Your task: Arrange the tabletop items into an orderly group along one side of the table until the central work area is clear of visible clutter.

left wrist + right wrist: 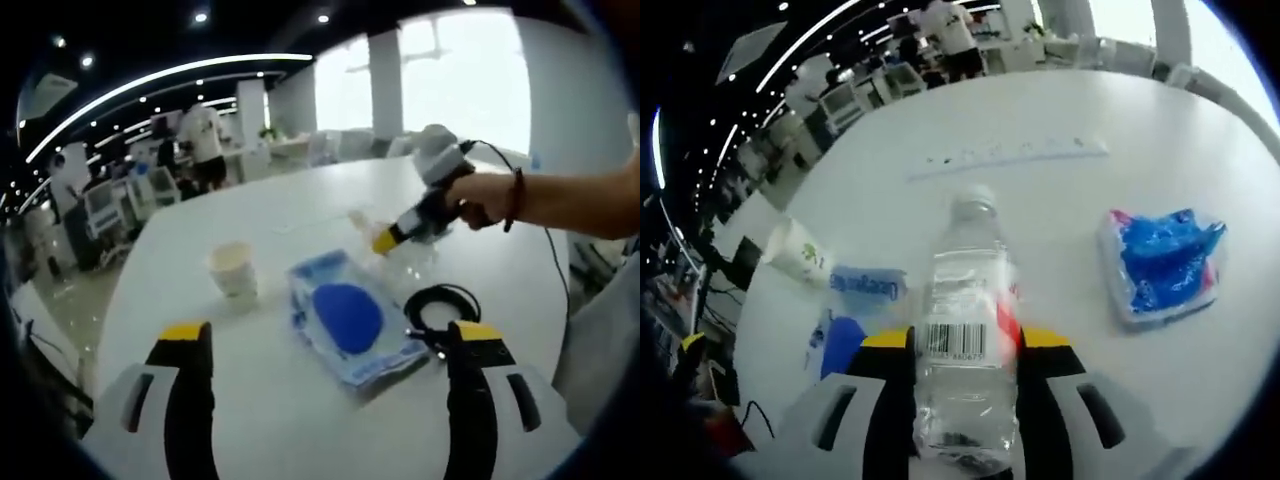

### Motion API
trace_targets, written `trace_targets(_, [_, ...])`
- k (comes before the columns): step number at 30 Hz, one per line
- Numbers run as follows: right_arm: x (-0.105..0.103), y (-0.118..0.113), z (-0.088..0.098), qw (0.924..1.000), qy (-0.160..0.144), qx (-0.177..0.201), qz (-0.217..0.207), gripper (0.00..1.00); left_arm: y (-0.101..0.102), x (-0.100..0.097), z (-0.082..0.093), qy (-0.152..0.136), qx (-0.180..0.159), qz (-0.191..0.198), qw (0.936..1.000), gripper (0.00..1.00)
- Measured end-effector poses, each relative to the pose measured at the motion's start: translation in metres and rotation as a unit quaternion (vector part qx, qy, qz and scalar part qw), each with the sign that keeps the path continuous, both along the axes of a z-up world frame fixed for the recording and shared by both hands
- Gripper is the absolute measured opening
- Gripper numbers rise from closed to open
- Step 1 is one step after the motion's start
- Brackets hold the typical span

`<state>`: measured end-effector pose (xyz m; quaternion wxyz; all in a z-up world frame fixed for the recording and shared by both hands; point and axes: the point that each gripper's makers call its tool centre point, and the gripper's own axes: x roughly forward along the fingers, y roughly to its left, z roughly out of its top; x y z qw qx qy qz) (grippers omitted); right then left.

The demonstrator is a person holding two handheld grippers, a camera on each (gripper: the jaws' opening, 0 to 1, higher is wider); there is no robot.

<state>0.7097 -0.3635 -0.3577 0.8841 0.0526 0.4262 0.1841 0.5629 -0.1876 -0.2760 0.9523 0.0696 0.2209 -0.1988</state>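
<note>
White table (300, 420) — cup (233, 268), blue pouch (349, 318); left fingers (188, 340) wide, right fingers (885, 345) around bottle (966, 330).

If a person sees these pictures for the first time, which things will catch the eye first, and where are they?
In the right gripper view, a clear water bottle sits between the right gripper's yellow-tipped jaws, pointing across the white table. Beside it to the right lies a crumpled blue packet. In the left gripper view, a blue-and-clear pouch lies ahead of the open left gripper, with a paper cup to its left.
</note>
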Motion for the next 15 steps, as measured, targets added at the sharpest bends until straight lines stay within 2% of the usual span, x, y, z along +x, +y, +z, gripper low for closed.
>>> trace_targets(2, [-0.003, 0.005, 0.008, 0.9998, -0.012, 0.002, 0.018, 0.37, 0.0, 0.0, 0.0, 0.0, -0.002, 0.0, 1.0, 0.94])
trace_targets(5, [-0.009, 0.019, 0.025, 0.9975, -0.036, 0.033, 0.052, 0.37, -0.001, -0.001, 0.002, 0.002, -0.017, -0.001, 0.9999, 0.93])
trace_targets(7, [-0.013, 0.023, 0.032, 0.9965, -0.042, 0.048, 0.054, 0.37, 0.002, 0.0, 0.004, 0.001, -0.029, 0.005, 0.9996, 0.92])
trace_targets(9, [-0.014, 0.026, 0.04, 0.9943, -0.058, 0.05, 0.073, 0.38, 0.002, 0.0, 0.006, 0.001, -0.039, 0.007, 0.9992, 0.91])
trace_targets(10, [-0.019, 0.033, 0.049, 0.991, -0.073, 0.056, 0.098, 0.38, 0.002, 0.0, 0.009, -0.002, -0.053, 0.009, 0.9985, 0.91])
trace_targets(13, [-0.026, 0.038, 0.059, 0.9882, -0.086, 0.062, 0.111, 0.38, -0.005, -0.002, 0.016, -0.002, -0.101, 0.0, 0.9949, 0.9])
trace_targets(15, [-0.032, 0.045, 0.068, 0.9827, -0.105, 0.067, 0.137, 0.38, -0.007, -0.001, 0.021, -0.006, -0.129, 0.004, 0.9916, 0.89])
